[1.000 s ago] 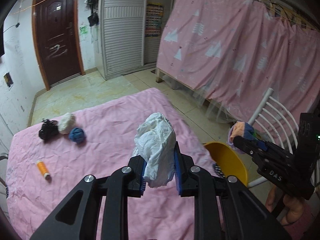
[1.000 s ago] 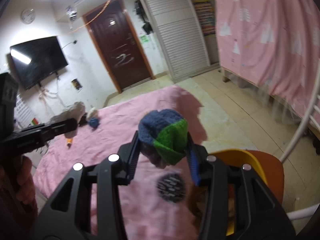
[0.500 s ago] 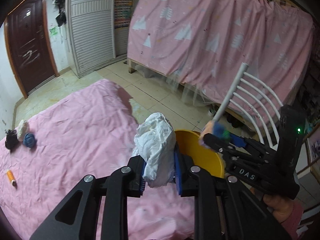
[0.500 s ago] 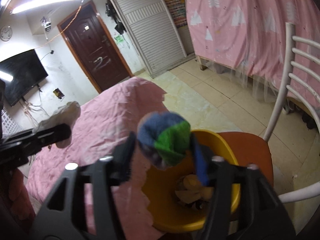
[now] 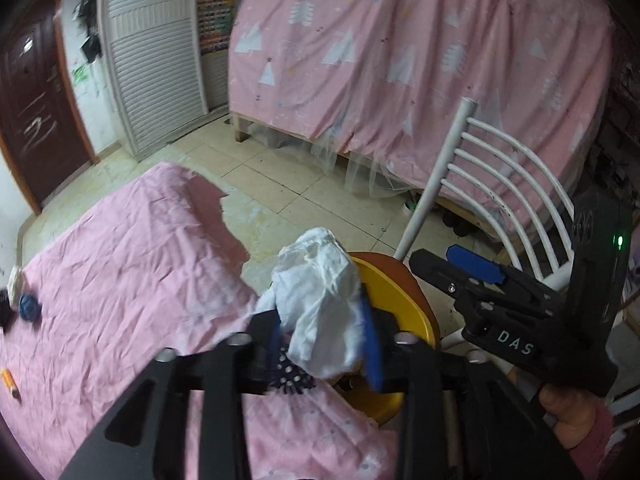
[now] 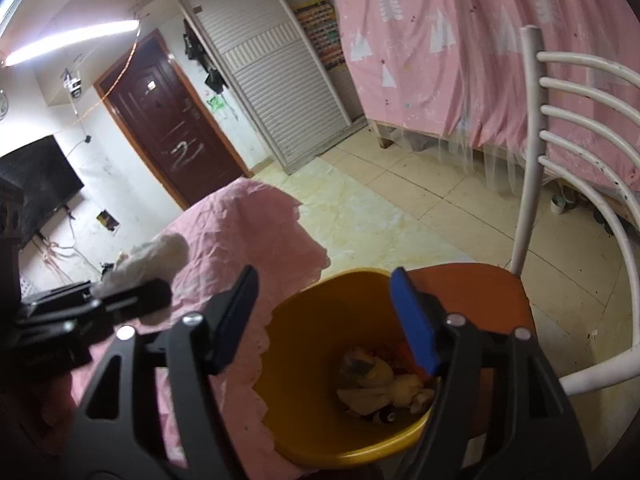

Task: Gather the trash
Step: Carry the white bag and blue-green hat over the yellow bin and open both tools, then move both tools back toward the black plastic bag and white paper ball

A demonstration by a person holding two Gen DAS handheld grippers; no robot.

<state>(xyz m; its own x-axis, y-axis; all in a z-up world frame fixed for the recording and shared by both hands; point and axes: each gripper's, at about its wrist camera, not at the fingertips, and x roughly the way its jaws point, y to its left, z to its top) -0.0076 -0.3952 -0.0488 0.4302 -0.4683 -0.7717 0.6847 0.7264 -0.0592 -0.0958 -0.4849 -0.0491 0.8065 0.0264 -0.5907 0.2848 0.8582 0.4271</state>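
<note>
Two views show the same corner of a tiled room. From the left wrist, a pink sheet, creased all over, covers the table across the lower left of the frame; its far corner hangs free over pale floor tiles. A pink curtain printed with white trees fills the upper right, with a slatted white cabinet and a dark door at upper left. The left gripper sits at bottom centre, its jaws opening, a crumpled white tissue between the blurred blue pads and over the rim of a smooth yellow bin; whether the pads press on it I cannot tell. The right gripper enters from the right edge with nothing in it, a hand beneath. A blue ball lies at the left edge of the sheet, an orange tube below it.

From the right wrist, the right gripper hangs over the round bin, jaws opening with only air between them. Crumpled scraps lie at the bin's bottom. The bin stands on the orange seat of a white chair with curved bars, right of centre, and touches the sheet's scalloped lace edge. The tissue shows at mid left, open floor beyond.
</note>
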